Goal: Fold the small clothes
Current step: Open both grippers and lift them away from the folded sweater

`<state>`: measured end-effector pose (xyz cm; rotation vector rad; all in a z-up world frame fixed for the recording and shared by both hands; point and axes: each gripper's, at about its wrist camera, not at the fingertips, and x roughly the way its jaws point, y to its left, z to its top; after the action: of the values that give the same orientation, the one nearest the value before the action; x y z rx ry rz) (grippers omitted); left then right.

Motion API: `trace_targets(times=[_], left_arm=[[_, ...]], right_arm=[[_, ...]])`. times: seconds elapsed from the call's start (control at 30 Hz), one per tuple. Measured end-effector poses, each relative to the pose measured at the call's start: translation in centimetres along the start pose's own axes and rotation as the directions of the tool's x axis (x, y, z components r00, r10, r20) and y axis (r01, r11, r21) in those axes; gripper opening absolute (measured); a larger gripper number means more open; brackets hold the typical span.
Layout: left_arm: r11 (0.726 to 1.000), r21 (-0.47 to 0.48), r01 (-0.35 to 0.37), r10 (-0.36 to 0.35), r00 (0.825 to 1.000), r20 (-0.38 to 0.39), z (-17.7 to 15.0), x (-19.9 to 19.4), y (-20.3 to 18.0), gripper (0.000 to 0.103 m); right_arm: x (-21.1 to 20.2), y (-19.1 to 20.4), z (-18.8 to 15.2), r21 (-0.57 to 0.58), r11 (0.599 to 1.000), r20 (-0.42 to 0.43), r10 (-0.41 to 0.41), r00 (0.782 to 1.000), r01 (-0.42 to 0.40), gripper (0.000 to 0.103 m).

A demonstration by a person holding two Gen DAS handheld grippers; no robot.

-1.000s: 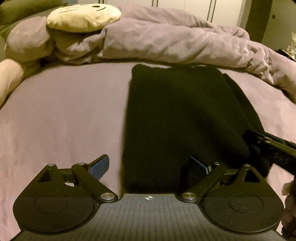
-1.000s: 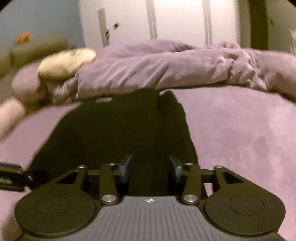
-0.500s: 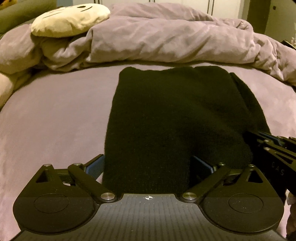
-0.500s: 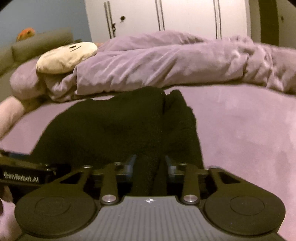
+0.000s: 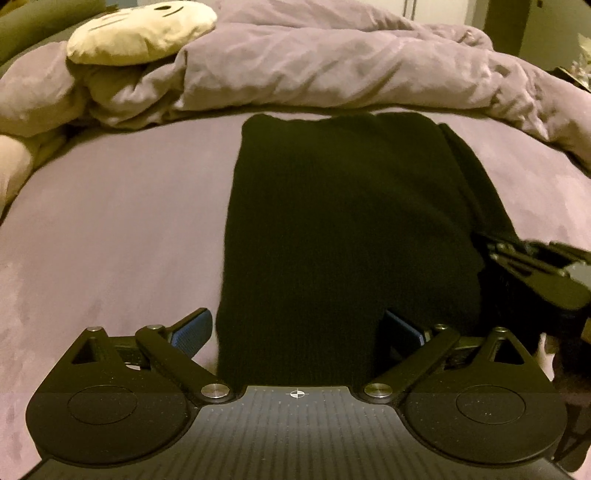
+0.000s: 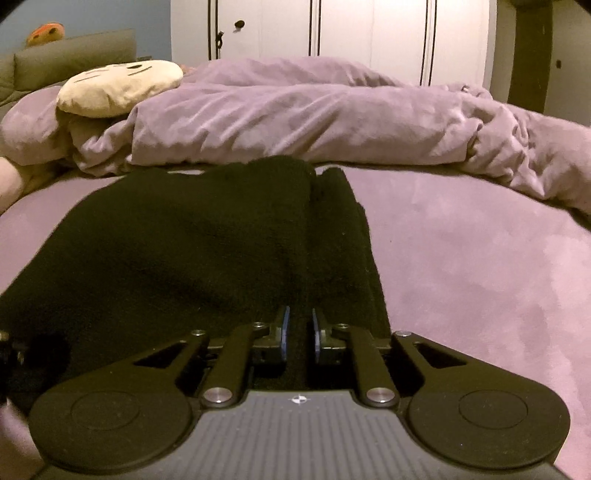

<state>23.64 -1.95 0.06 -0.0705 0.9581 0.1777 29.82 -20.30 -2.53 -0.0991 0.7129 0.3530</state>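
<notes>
A black knitted garment [image 5: 343, 221] lies folded into a long strip on the purple bed sheet [image 5: 110, 229], with a narrower fold along its right side [image 6: 347, 236]. My left gripper [image 5: 297, 330] is open wide, and the garment's near left corner lies between its fingers without touching the pads. My right gripper [image 6: 298, 334] grips the near end of the right-hand fold. Its blue pads stand close together with black cloth between them, and the jaws are opening slightly. The right gripper [image 5: 535, 266] also shows at the right edge of the left wrist view.
A bunched purple duvet [image 6: 314, 118] runs across the far side of the bed. A cream plush cushion with a face [image 5: 140, 31] rests on its left end. White wardrobe doors [image 6: 369, 29] stand behind. Bare sheet lies to the garment's left and right.
The right gripper's jaws have narrowed from half open to nearly shut around the garment's right fold. The left gripper shifted slightly, so more of the garment's corner lies between its fingers.
</notes>
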Motion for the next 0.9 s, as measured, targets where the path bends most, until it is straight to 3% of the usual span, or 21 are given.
trace_targets(times=[0.07, 0.13, 0.23, 0.3, 0.37, 0.6, 0.77, 0.83, 0.9], left_arm=[[1.0, 0.003, 0.002, -0.002, 1.0, 0.001, -0.8, -0.9, 0.2, 0.101], [1.0, -0.007, 0.005, -0.005, 1.0, 0.0, -1.5, -1.8, 0.4, 0.101], [0.999, -0.038, 0.015, -0.016, 1.0, -0.01, -2.8, -3.1, 0.7, 0.101], [0.998, -0.057, 0.023, -0.024, 1.0, -0.015, -4.0, -4.2, 0.9, 0.101], [0.997, -0.067, 0.027, -0.028, 0.999, -0.022, -5.3, -5.4, 0.8, 0.101], [0.998, -0.056, 0.016, -0.019, 0.999, -0.049, -10.3, -10.2, 0.7, 0.101], [1.0, -0.006, -0.016, 0.015, 0.999, -0.048, -11.7, -12.9, -0.1, 0.102], [1.0, 0.01, 0.003, -0.002, 0.999, -0.047, -11.6, -13.4, -0.5, 0.102], [0.999, 0.019, 0.032, -0.031, 0.998, -0.053, -11.5, -13.3, -0.7, 0.102]], right_arm=[[-1.5, -0.5, -0.5, 0.048, 0.999, -0.002, -0.009, 1.0, 0.009, 0.034], [-3.4, -1.2, -1.0, 0.113, 0.994, -0.013, -0.006, 1.0, 0.008, 0.039], [-6.8, -1.3, -2.3, 0.159, 0.986, -0.052, -0.034, 0.998, 0.042, 0.058], [-9.2, -1.2, -3.6, 0.195, 0.98, -0.071, -0.026, 0.997, 0.04, 0.064], [-11.4, -0.8, -5.1, 0.221, 0.974, -0.124, -0.021, 0.992, 0.048, 0.096], [-17.8, 2.3, -10.4, 0.209, 0.977, -0.23, 0.02, 0.973, 0.03, 0.099], [-21.0, 3.3, -11.0, 0.199, 0.979, -0.253, 0.016, 0.967, 0.036, 0.099], [-21.4, 3.3, -11.1, 0.193, 0.98, -0.305, 0.014, 0.952, 0.047, 0.099], [-21.5, 3.1, -11.1, 0.194, 0.981, -0.325, 0.067, 0.943, -0.003, 0.099]])
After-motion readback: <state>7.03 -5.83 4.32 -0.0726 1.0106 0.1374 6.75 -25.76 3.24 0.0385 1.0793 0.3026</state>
